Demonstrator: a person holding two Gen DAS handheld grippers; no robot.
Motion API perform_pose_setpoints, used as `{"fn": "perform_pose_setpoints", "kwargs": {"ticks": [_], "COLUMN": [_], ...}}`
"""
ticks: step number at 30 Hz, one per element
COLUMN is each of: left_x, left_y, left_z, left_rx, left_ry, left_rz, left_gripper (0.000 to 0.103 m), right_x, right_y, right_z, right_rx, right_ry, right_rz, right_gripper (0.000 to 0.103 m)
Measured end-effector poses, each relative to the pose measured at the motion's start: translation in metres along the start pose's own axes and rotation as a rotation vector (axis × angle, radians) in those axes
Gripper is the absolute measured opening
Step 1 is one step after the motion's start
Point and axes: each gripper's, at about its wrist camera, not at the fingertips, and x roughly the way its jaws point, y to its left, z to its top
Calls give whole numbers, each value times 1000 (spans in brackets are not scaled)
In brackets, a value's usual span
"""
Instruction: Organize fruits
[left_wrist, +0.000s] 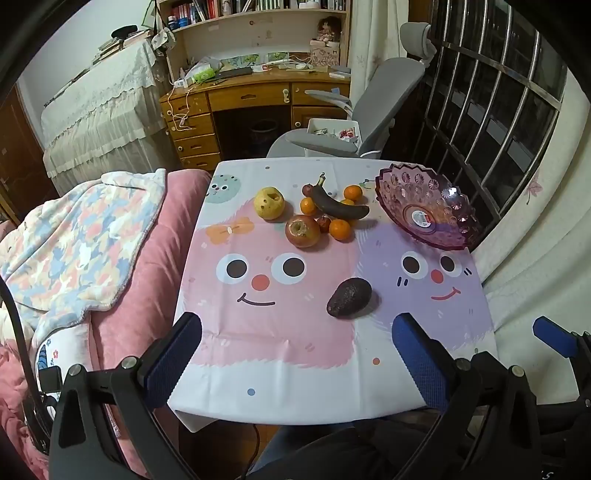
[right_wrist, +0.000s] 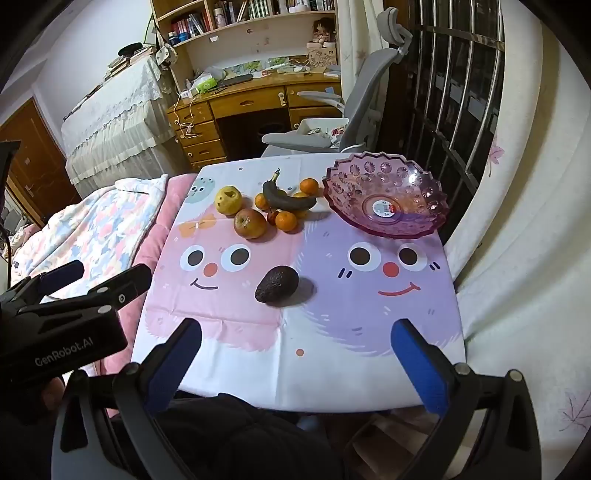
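A dark avocado (left_wrist: 349, 297) (right_wrist: 276, 284) lies alone mid-table. Behind it sits a cluster: a yellow pear-like fruit (left_wrist: 269, 203) (right_wrist: 228, 199), a red apple (left_wrist: 302, 231) (right_wrist: 250, 223), a blackened banana (left_wrist: 338, 205) (right_wrist: 288, 199) and several small oranges (left_wrist: 340, 229) (right_wrist: 286, 220). A purple glass bowl (left_wrist: 448, 206) (right_wrist: 424, 206) stands empty at the far right. My left gripper (left_wrist: 295, 332) is open and empty above the near table edge. My right gripper (right_wrist: 295, 332) is open and empty, also at the near edge.
The table wears a cartoon-face cloth (left_wrist: 280, 332). A bed with a pink quilt (left_wrist: 140, 266) borders the left. A grey office chair (left_wrist: 369, 110) and wooden desk (left_wrist: 251, 99) stand behind. A barred window (left_wrist: 498, 110) is on the right.
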Motion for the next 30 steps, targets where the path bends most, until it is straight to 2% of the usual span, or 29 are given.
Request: {"fn": "perform_pose_setpoints", "kwargs": {"ticks": [1,20,30], "left_x": [0,0,-2], "left_y": [1,-1,-3], "left_z": [0,1,3], "left_rx": [-11,-2,-1], "left_ry": [0,-6,-7], "left_rz": [-20,-3,-5], "left_gripper": [102,102,102], "right_x": [0,-2,2], "right_y": [0,10,3], "right_z": [0,-6,-4], "right_rx": [1,4,4], "right_ry": [-2,5,9], "right_rz": [2,-9,-4], "right_gripper": [103,103,103]}}
